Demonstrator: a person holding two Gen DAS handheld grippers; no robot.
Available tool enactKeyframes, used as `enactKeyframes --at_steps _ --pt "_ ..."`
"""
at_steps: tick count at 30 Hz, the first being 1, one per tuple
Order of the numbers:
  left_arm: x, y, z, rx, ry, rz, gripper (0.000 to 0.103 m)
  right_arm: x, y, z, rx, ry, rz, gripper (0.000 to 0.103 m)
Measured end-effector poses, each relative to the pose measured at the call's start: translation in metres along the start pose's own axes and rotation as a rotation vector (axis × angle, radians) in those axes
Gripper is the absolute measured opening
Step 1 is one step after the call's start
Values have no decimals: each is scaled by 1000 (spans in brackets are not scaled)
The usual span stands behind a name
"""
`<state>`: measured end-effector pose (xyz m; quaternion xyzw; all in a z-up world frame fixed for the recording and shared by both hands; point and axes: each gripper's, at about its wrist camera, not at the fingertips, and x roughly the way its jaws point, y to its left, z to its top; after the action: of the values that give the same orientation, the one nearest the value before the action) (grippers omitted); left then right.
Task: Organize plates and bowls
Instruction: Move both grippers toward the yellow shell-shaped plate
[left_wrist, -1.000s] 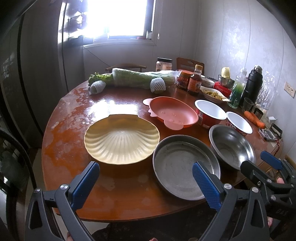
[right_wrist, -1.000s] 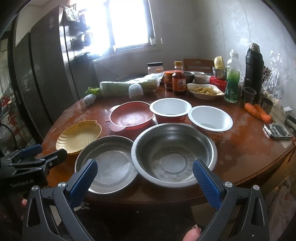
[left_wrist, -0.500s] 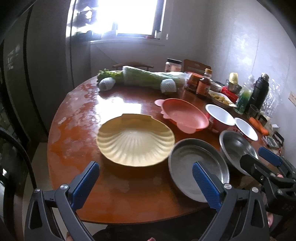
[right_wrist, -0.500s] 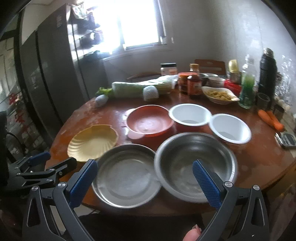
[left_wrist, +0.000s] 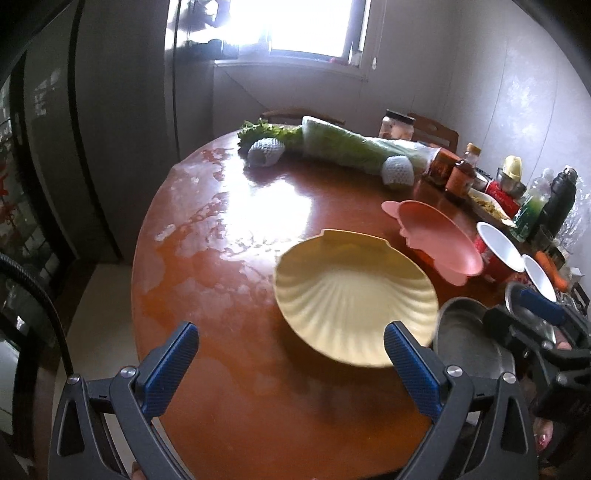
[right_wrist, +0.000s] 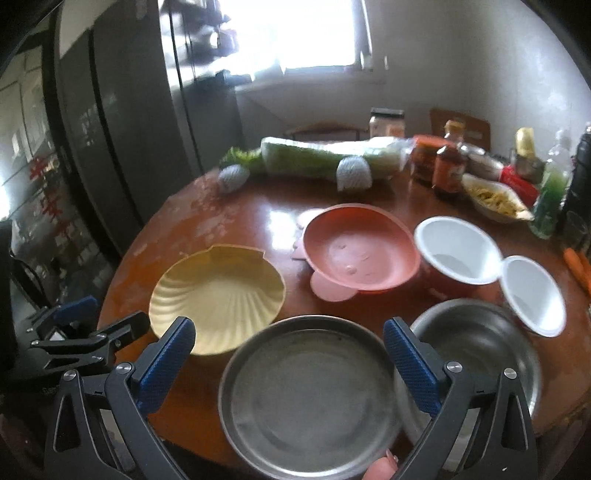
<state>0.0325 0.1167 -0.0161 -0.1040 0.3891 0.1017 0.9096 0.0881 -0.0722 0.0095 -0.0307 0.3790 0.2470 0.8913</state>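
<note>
While both claws hang apart and empty at the table's (left_wrist: 229, 236) near edge, we aim the left claw (left_wrist: 291, 354) squarely at the shell plate's (left_wrist: 354, 299) rim and the right claw (right_wrist: 288, 350) at the steel plate (right_wrist: 310, 391).

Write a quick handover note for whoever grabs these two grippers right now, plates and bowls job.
Left gripper: open, empty, facing the yellow shell plate.
Right gripper: open, empty, over the flat steel plate.
On the table: deeper steel bowl beside the steel plate, pink dish, two white bowls behind.
Done: nothing stacked.
Left: group plates and bowls.
</note>
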Motion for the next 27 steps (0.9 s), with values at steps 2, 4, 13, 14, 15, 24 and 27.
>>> enactKeyframes --at_steps 2,4,13,14,15,24,27 --pt "10 5 9 14 4 18 101 13 4 3 6 24 20 100" --pt "20 7 15 32 24 31 101 27 6 6 9 49 21 98" --pt "51 10 39 67 47 -21 89 69 14 16 1 142 0 71" --pt "54 10 41 73 46 -20 87 72 13 17 0 146 -6 65" --pt "56 10 44 78 45 -20 87 74 13 18 -2 146 -15 62" --pt "71 7 50 109 73 -31 75 94 16 20 -27 186 -27 29" --pt "74 5 50 118 83 -39 71 98 15 21 -22 189 -32 21"
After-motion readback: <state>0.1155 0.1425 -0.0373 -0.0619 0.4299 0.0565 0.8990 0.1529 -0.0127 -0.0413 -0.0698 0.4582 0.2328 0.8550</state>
